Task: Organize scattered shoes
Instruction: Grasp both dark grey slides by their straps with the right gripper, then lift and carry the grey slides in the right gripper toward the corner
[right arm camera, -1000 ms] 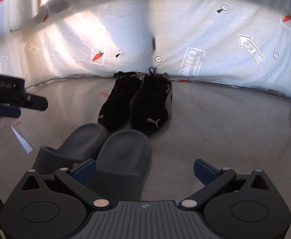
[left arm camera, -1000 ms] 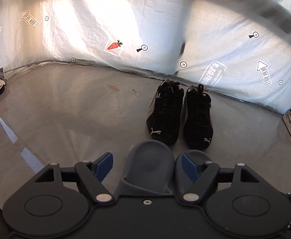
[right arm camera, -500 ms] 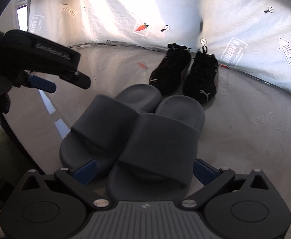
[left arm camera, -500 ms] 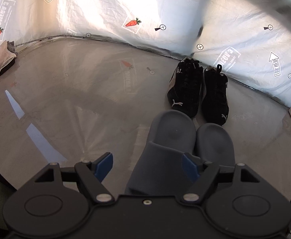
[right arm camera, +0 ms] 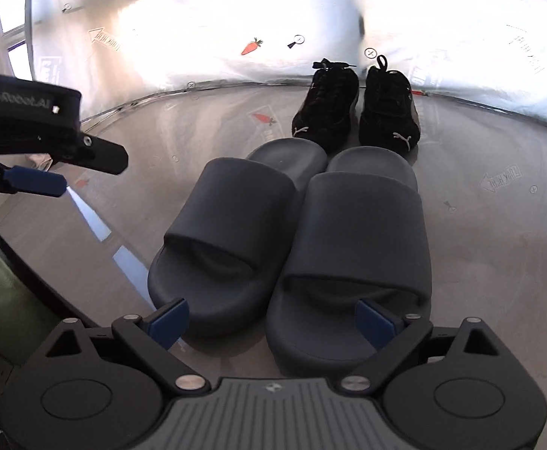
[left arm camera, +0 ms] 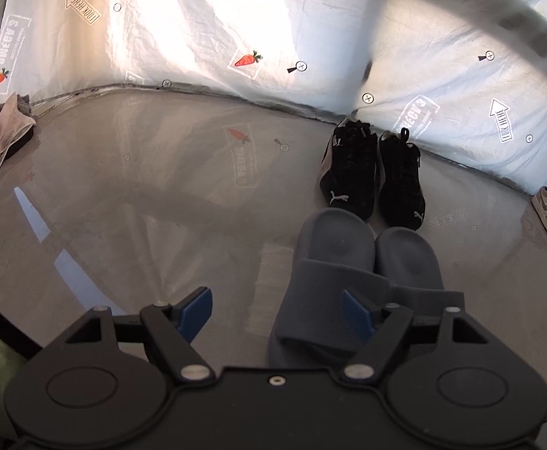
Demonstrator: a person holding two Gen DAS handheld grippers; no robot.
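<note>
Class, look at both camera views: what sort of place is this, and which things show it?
Probably a staged indoor recording area: a smooth grey floor, a printed plastic sheet as backdrop, and paired sneakers and slides set out.

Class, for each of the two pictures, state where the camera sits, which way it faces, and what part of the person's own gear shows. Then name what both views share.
Left wrist view: sits on the left gripper, facing forward and down at the glossy grey floor; its open blue-padded fingers show.
Right wrist view: sits on the right gripper, jaws closing, pads clear of the slides; the left gripper shows at the left edge.
Shared: dark grey foam slides, black lace-up sneakers, white carrot-printed sheeting.
</note>
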